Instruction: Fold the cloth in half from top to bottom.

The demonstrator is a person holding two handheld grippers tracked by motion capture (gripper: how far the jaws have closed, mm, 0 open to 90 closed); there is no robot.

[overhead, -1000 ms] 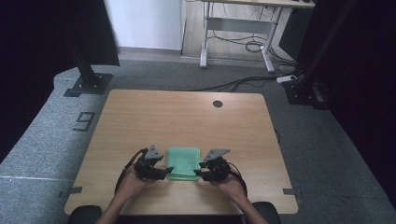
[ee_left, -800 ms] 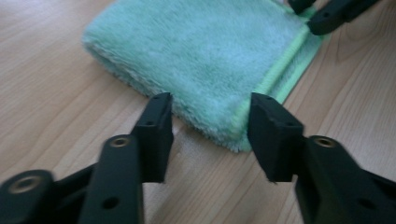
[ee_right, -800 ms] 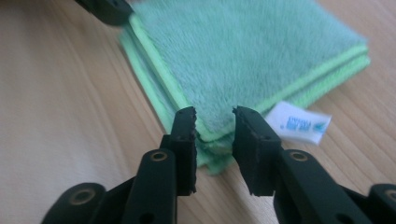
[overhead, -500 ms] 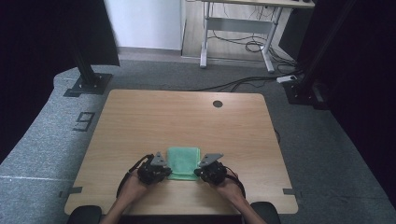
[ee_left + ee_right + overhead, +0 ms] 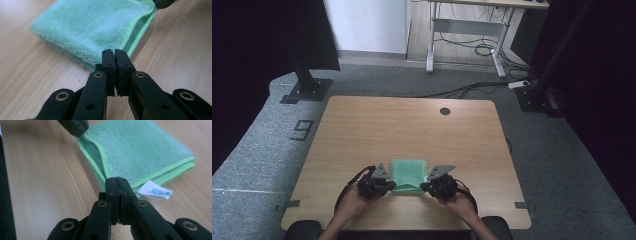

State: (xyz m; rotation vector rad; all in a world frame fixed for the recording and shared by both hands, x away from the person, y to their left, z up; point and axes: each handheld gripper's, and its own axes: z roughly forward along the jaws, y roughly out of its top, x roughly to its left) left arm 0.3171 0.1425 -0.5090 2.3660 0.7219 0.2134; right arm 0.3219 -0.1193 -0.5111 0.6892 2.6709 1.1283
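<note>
White tag [image 5: 155, 190], print unreadable, on green towel [image 5: 140, 155]

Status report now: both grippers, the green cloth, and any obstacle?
Left gripper shut at near corner of green cloth. Right gripper shut at the other near corner, by the white label. Cloth folded, flat on table. No obstacle.

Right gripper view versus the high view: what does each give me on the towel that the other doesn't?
The right gripper view alone shows the white label at the corner of the green towel, the stacked lime-edged layers, and the right gripper with its jaws pressed together at the near edge. The high view alone shows the whole wooden table, its round cable hole, both hands and the grey floor. Both show the folded towel lying between the two grippers, the left gripper at its other near corner.
</note>
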